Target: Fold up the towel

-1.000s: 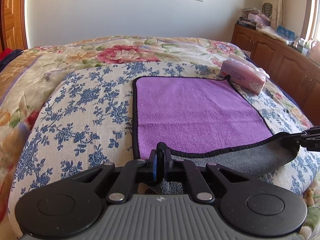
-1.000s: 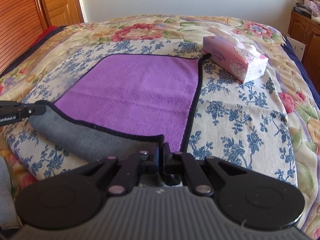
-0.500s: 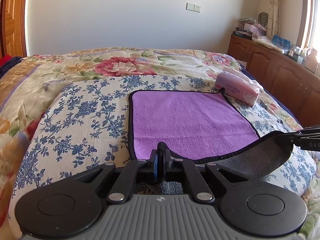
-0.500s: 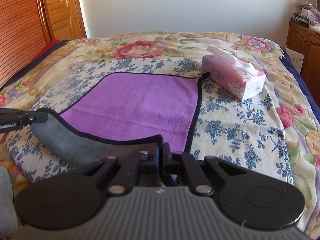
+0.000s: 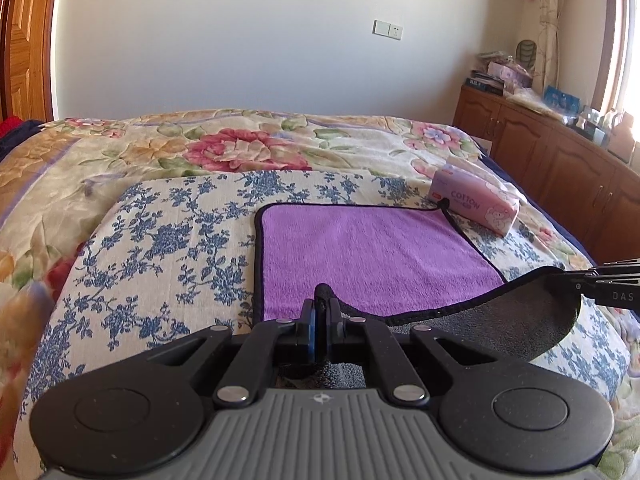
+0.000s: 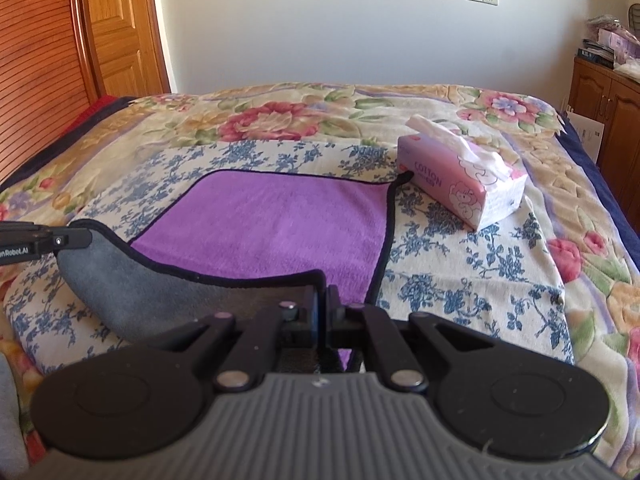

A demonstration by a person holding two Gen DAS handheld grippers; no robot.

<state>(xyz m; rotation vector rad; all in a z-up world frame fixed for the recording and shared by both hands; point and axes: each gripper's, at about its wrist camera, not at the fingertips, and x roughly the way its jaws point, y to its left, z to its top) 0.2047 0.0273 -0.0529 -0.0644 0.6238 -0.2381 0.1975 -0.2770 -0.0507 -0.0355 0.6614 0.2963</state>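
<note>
A purple towel [image 5: 372, 256] with a black hem and grey underside lies on the bed; it also shows in the right wrist view [image 6: 272, 232]. Its near edge is lifted, showing the grey side [image 5: 516, 328]. My left gripper [image 5: 320, 312] is shut on the near left corner. My right gripper [image 6: 323, 304] is shut on the near right corner. The right gripper shows at the right edge of the left wrist view [image 5: 600, 284], and the left gripper at the left edge of the right wrist view [image 6: 44, 240].
A pink tissue box [image 6: 464, 176] sits by the towel's far right corner, also in the left wrist view [image 5: 476, 200]. The bed has a floral quilt [image 5: 160, 248]. A wooden cabinet [image 5: 560, 168] stands right, a wooden door [image 6: 116, 28] left.
Both grippers have risen and drawn back with the towel's near corners. The near edge hangs higher and more of the grey underside shows.
</note>
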